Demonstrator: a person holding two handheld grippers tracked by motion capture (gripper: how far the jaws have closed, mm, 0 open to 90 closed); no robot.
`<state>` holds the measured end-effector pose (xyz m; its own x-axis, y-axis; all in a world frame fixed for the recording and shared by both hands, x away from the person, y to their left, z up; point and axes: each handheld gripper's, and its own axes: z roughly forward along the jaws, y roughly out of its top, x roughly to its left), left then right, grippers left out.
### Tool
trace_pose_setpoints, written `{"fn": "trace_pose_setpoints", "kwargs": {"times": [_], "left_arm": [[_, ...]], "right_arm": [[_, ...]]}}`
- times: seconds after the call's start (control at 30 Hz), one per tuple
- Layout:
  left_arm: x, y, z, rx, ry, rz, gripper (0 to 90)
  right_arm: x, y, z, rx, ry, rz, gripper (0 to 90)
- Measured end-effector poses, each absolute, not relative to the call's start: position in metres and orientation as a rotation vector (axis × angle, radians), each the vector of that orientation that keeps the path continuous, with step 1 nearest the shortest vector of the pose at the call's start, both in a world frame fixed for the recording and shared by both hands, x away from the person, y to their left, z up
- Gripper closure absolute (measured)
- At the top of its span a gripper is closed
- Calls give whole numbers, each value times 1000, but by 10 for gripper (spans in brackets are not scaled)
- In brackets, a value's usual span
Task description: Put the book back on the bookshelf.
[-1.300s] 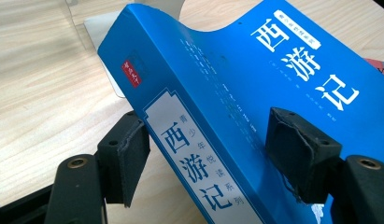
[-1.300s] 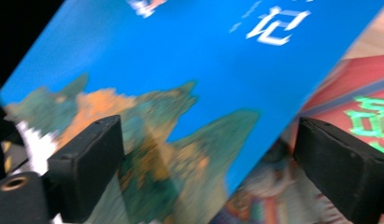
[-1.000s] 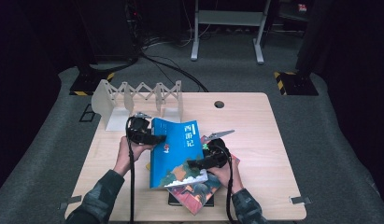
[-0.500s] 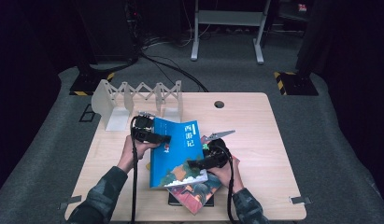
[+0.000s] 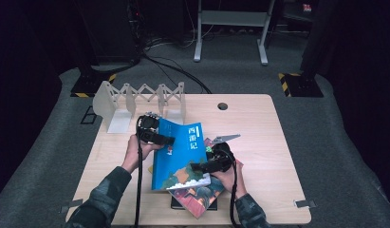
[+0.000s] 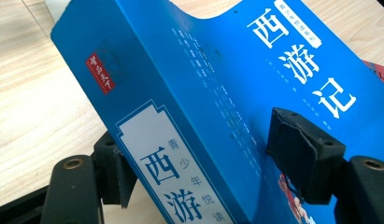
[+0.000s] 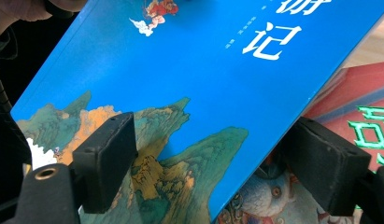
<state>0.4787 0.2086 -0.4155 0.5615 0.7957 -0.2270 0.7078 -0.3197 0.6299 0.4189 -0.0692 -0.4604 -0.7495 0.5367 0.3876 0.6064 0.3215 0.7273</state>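
Lifting a thick blue paperback book (image 5: 181, 154) off a stack on the wooden bench (image 5: 259, 123): left hand-held gripper (image 5: 165, 140) clamps its spine, right hand-held gripper (image 5: 196, 167) pinches its lower edge. Next, probably standing it in the white folding rack (image 5: 135, 97).

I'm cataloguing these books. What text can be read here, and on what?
"西游记": front cover of the blue book, large white characters.
"青少年悦读" and "西游": white panel on its spine.
Red stamp on the spine: white characters too small to read.
Small lines on the cover: too small to read.
Green characters on the red book beneath: cut off, unreadable.
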Motion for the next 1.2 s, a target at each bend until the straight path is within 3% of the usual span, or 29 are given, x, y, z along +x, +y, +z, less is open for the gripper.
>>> {"fn": "trace_pose_setpoints", "kwargs": {"times": [0.13, 0.33, 0.37, 0.63, 0.97, 1.2], "left_arm": [[477, 210, -414, 2094, 1176, 171, 310], [476, 216, -412, 2060, 1161, 137, 366], [476, 216, -411, 2050, 1163, 136, 381], [473, 215, -401, 2066, 1138, 137, 430], [469, 207, -395, 2120, 1096, 220, 432], [469, 207, -396, 2117, 1096, 224, 434]], "right_arm": [[409, -81, -454, -1131, -2574, -1478, 136], [392, -147, -450, -1397, -2577, -1654, 116], [392, -171, -456, -1518, -2571, -1630, 105], [405, -218, -495, -1807, -2619, -1414, 120], [417, -237, -527, -1983, -2741, -1231, 117], [418, -236, -529, -1967, -2760, -1241, 123]]}}
